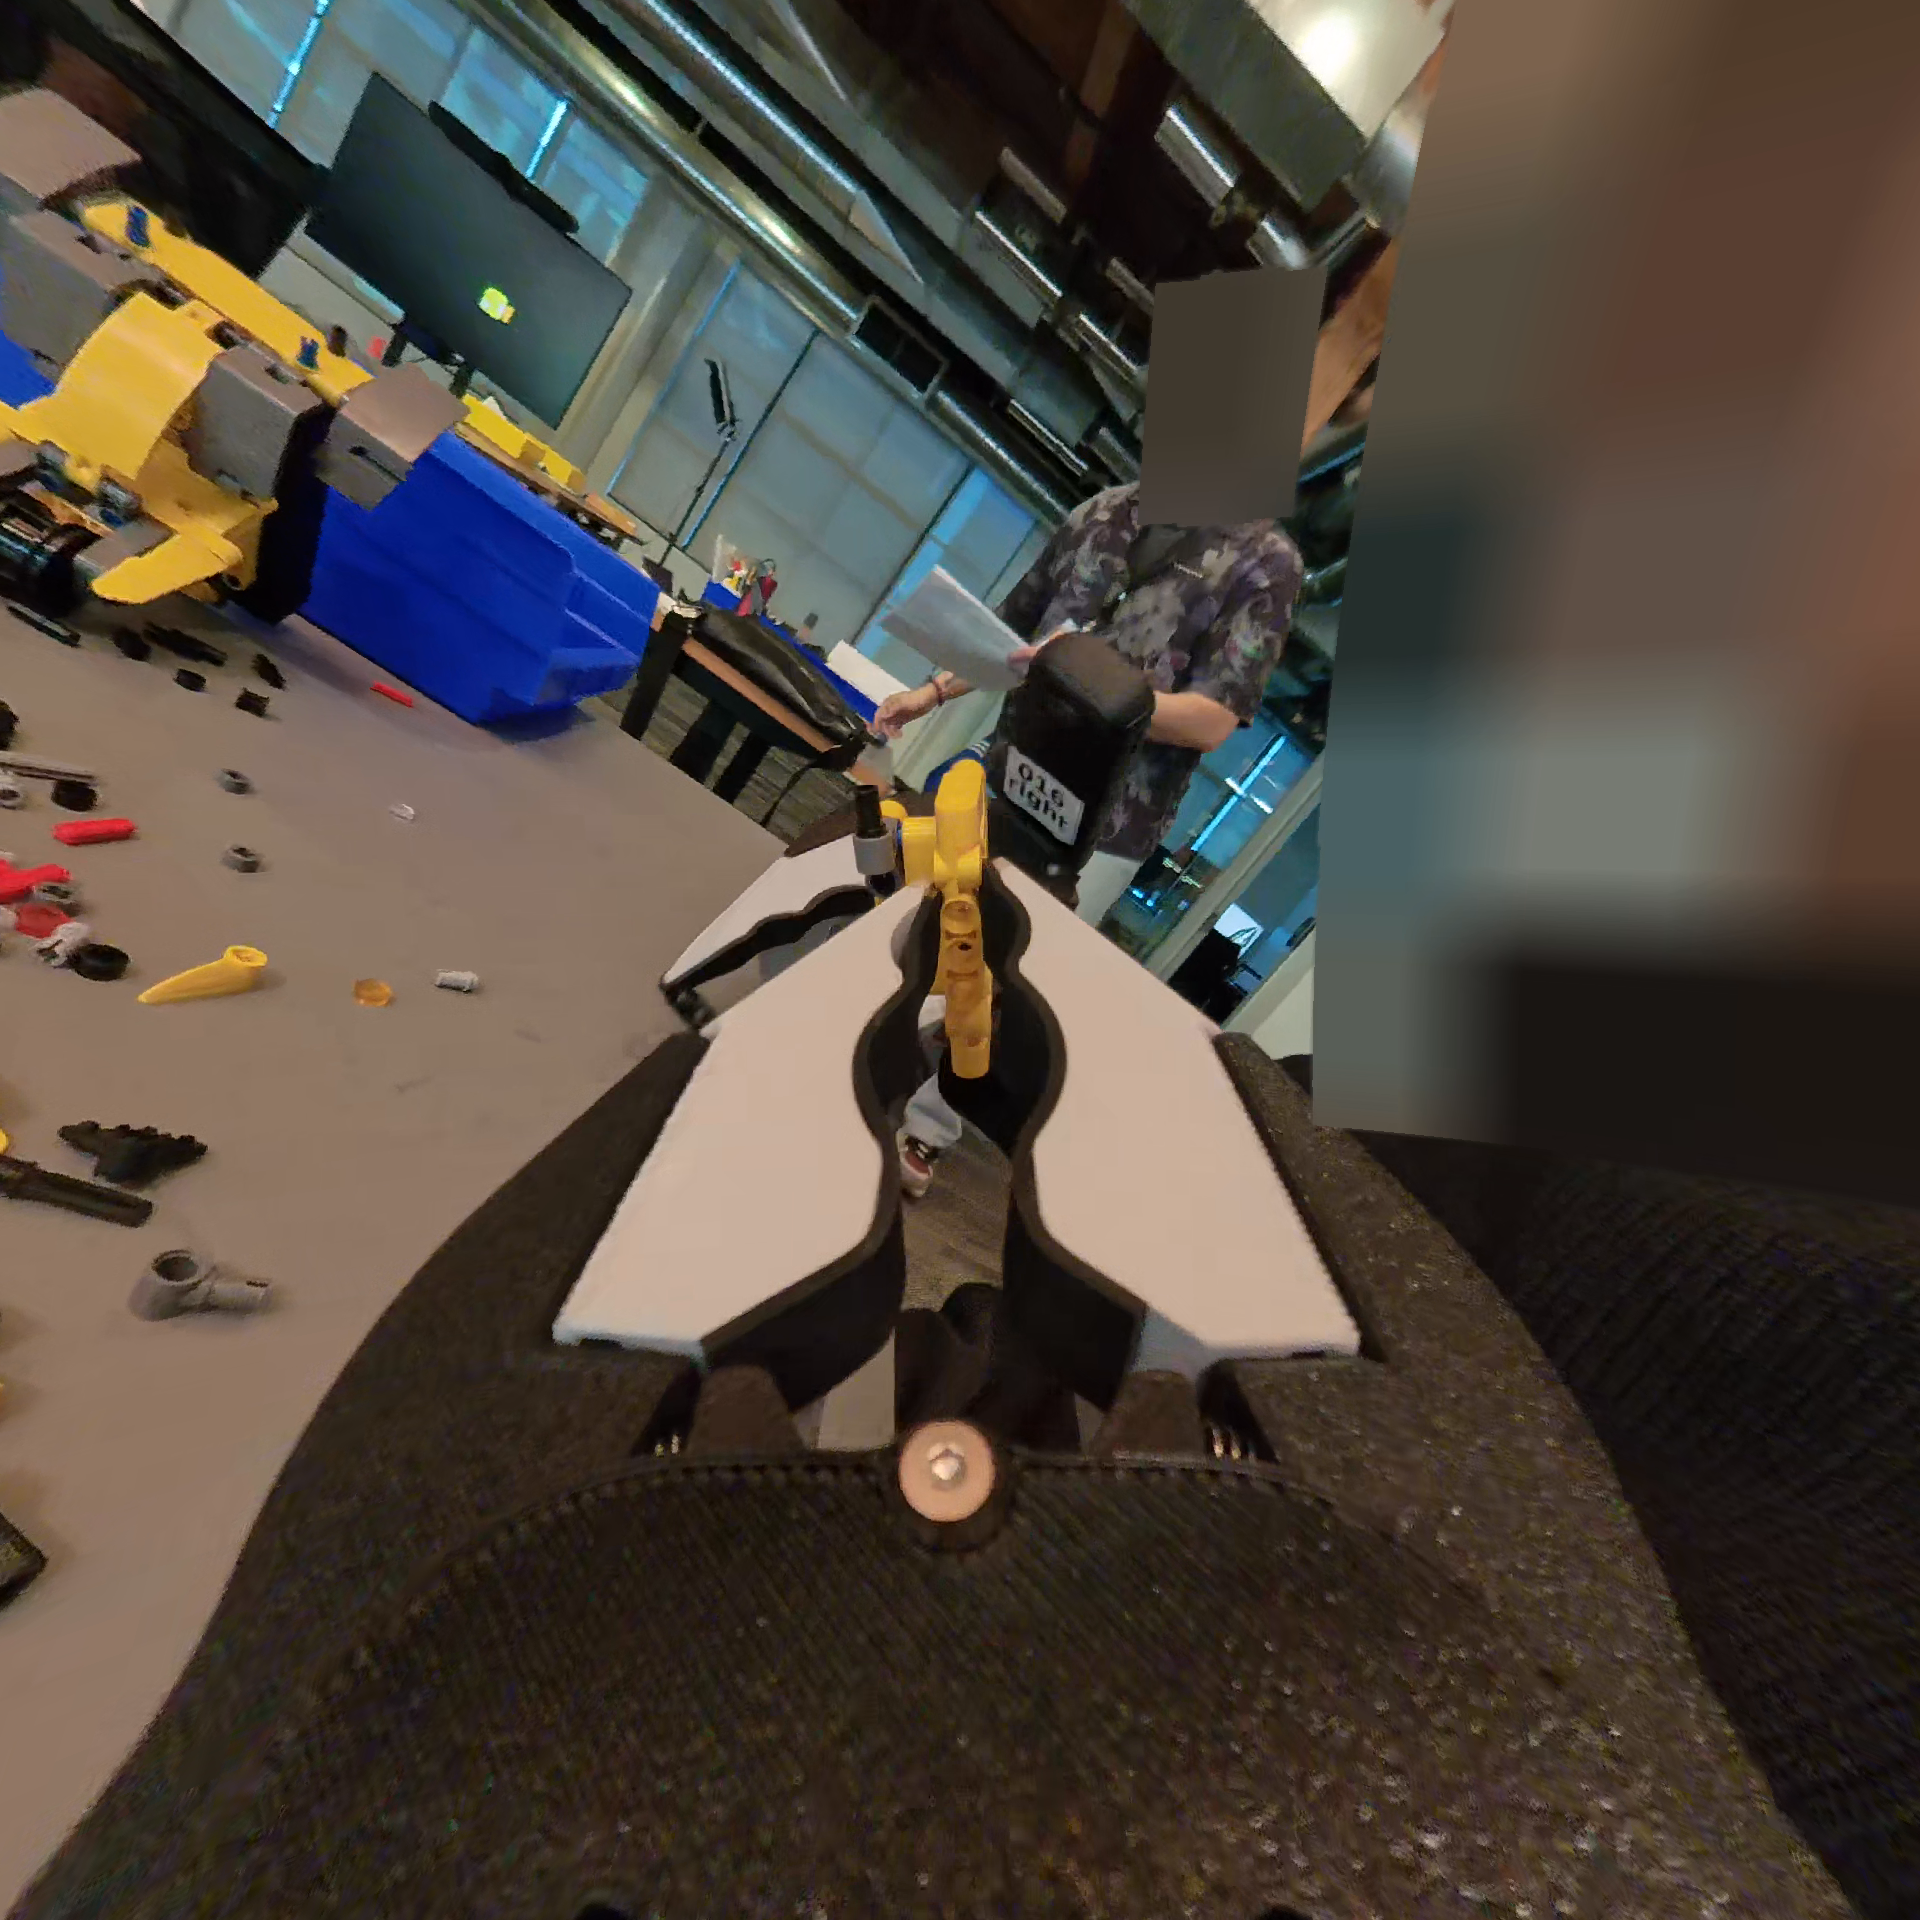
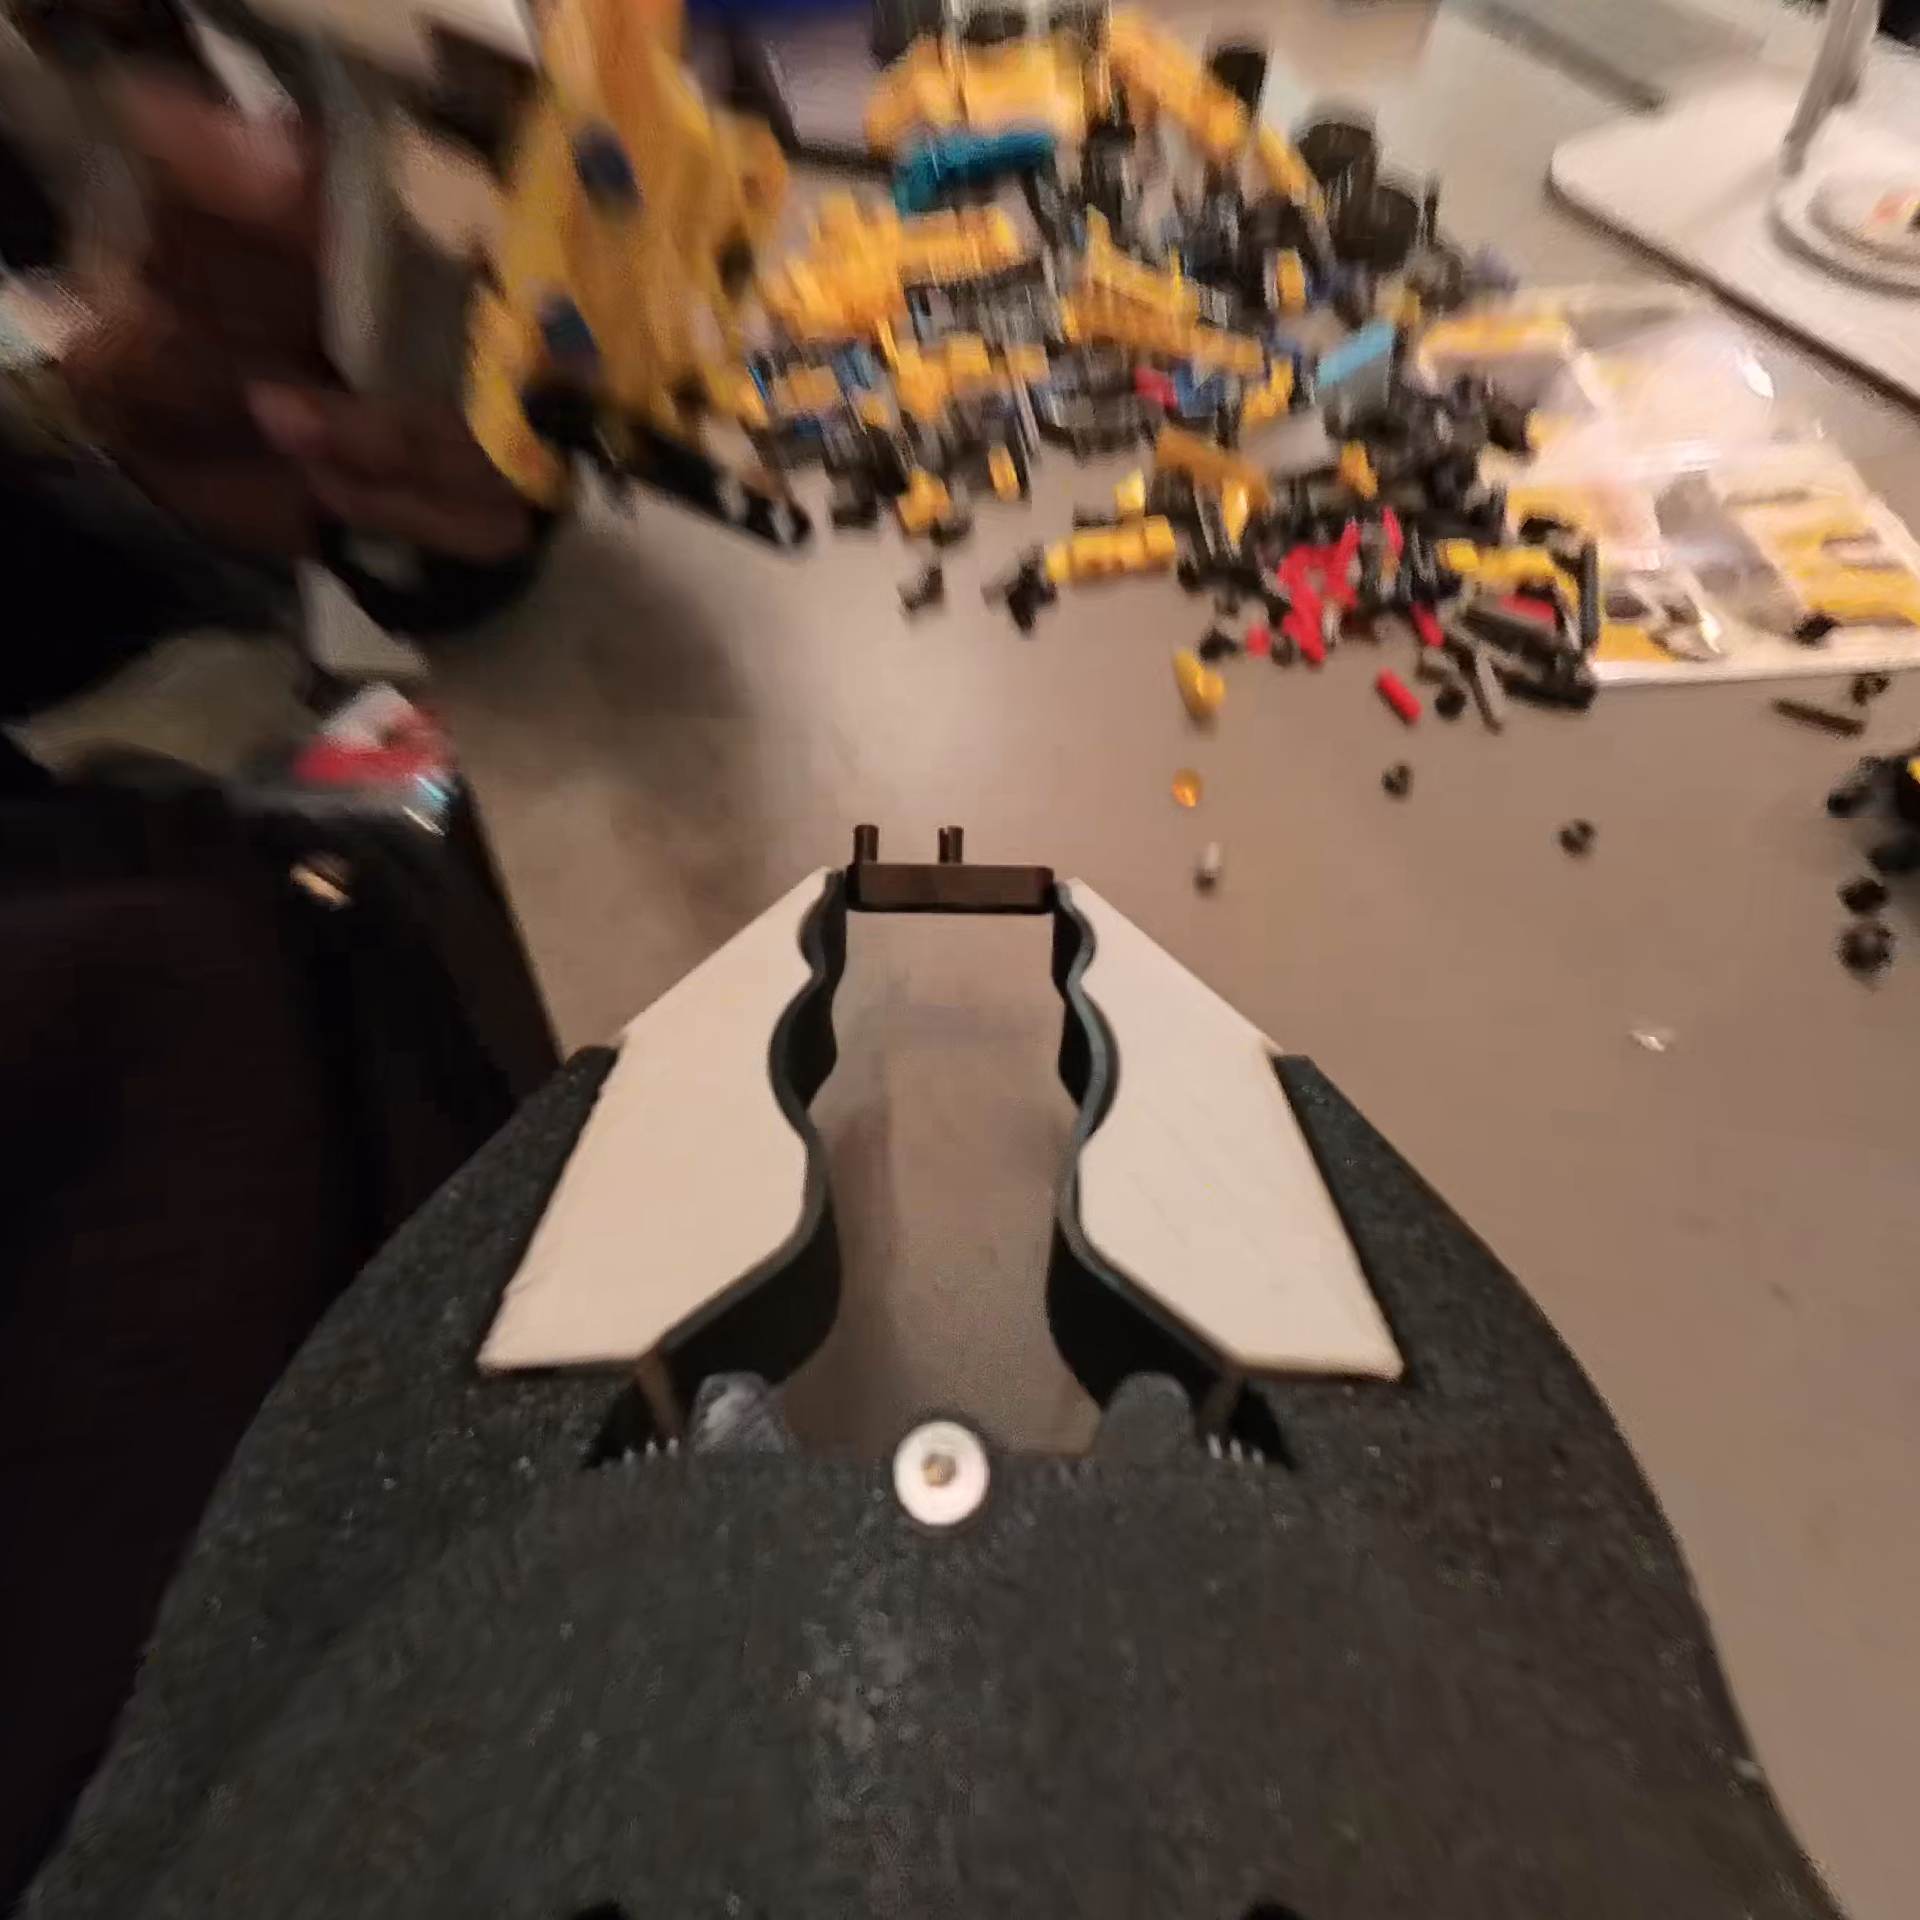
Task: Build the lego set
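Left gripper is pinching a small yellow beam; right gripper clamps a black pin plate endwise. Both look light, stiff and slick.

A grey worktop carries loose building-brick parts. In the left wrist view, a yellow tapered piece lies near a small orange round stud and a small grey pin. A grey elbow connector sits nearer the camera, beside black toothed parts. Red pieces lie at the left edge. A part-built yellow and grey model stands farther back beside a blue bin. In the blurred right wrist view, a heap of yellow, black and red parts covers the far worktop, with clear plastic bags at its right.
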